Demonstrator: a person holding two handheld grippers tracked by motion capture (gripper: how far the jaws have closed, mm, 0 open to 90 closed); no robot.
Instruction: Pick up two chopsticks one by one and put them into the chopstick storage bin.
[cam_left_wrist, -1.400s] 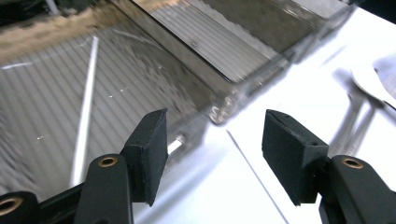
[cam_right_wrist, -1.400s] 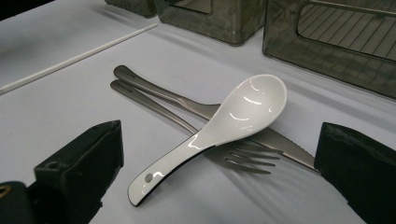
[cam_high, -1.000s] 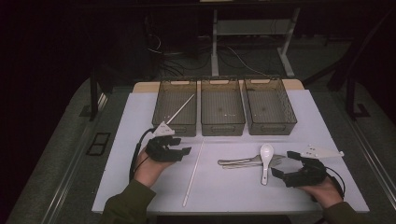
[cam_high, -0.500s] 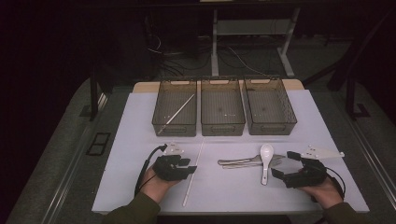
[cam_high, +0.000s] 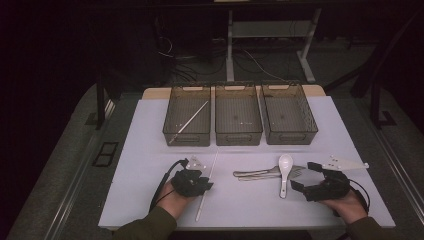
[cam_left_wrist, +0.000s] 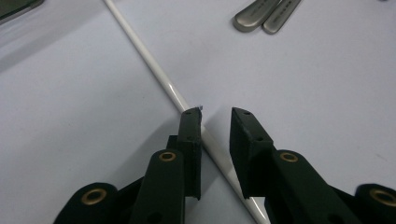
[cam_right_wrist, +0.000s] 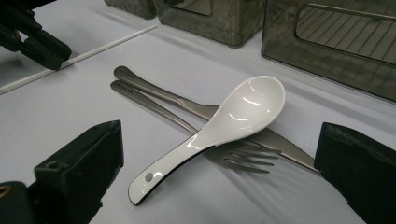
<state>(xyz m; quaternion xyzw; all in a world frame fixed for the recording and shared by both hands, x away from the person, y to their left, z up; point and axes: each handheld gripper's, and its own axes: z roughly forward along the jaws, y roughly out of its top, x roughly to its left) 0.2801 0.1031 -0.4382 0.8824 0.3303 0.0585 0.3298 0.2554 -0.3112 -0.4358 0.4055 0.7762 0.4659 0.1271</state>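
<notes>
Sorting cutlery into the bins: one stick is in, a second is about to be picked up.

One white stick (cam_high: 188, 121) already lies in the left bin (cam_high: 187, 116); the middle bin (cam_high: 238, 115) and right bin (cam_high: 288, 114) look bare, and the fork (cam_high: 296, 172), the knife (cam_right_wrist: 275, 142) and the white spoon (cam_high: 284, 173) wait on the table (cam_high: 145, 150). The left claw (cam_left_wrist: 215, 121) has just been closing around the other white stick (cam_left_wrist: 154, 70), which runs between its jaws, touching the left one while the right one stands just off it: not yet gripped. The right claw (cam_right_wrist: 219, 172) rests wide open, holding nothing, with the spoon lying just ahead between its jaws.
</notes>
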